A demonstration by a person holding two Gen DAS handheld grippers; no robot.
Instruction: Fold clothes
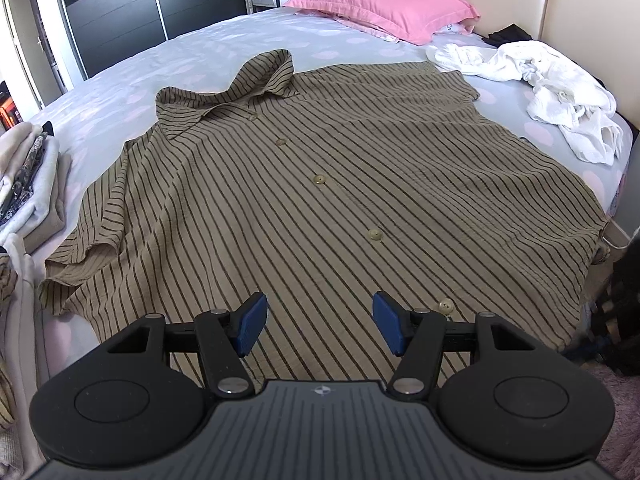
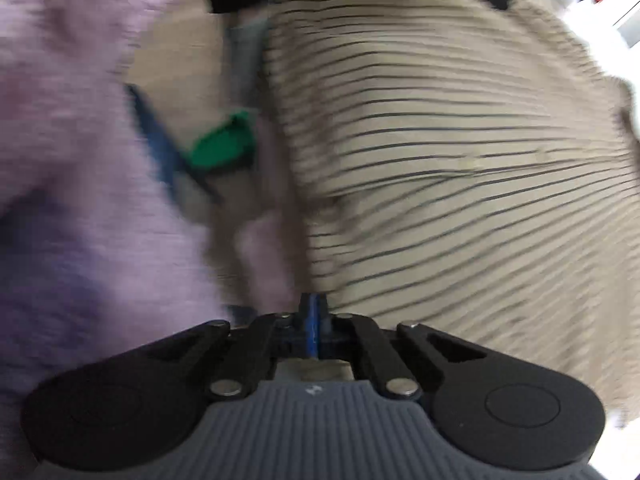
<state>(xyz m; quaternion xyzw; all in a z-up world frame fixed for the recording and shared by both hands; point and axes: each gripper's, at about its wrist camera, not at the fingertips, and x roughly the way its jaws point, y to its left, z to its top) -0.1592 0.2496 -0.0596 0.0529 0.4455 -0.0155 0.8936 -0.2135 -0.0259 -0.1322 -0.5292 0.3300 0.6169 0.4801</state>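
A tan shirt with dark stripes (image 1: 320, 152) lies spread flat and buttoned on the bed, its collar at the far left. My left gripper (image 1: 320, 322) hovers over the shirt's near hem, open, with nothing between its blue pads (image 1: 251, 322). The right wrist view is blurred. There the same shirt (image 2: 460, 140) fills the right side. My right gripper (image 2: 314, 308) is shut, pointing steeply down at the shirt's side edge. The blur hides whether any cloth is pinched between its pads.
A pink pillow (image 1: 380, 4) and a crumpled white garment (image 1: 560, 92) lie at the bed's far right. A stack of folded clothes (image 1: 28, 176) sits at the left. Beside the bed are a purple fuzzy rug (image 2: 60, 160) and a green object (image 2: 224, 144).
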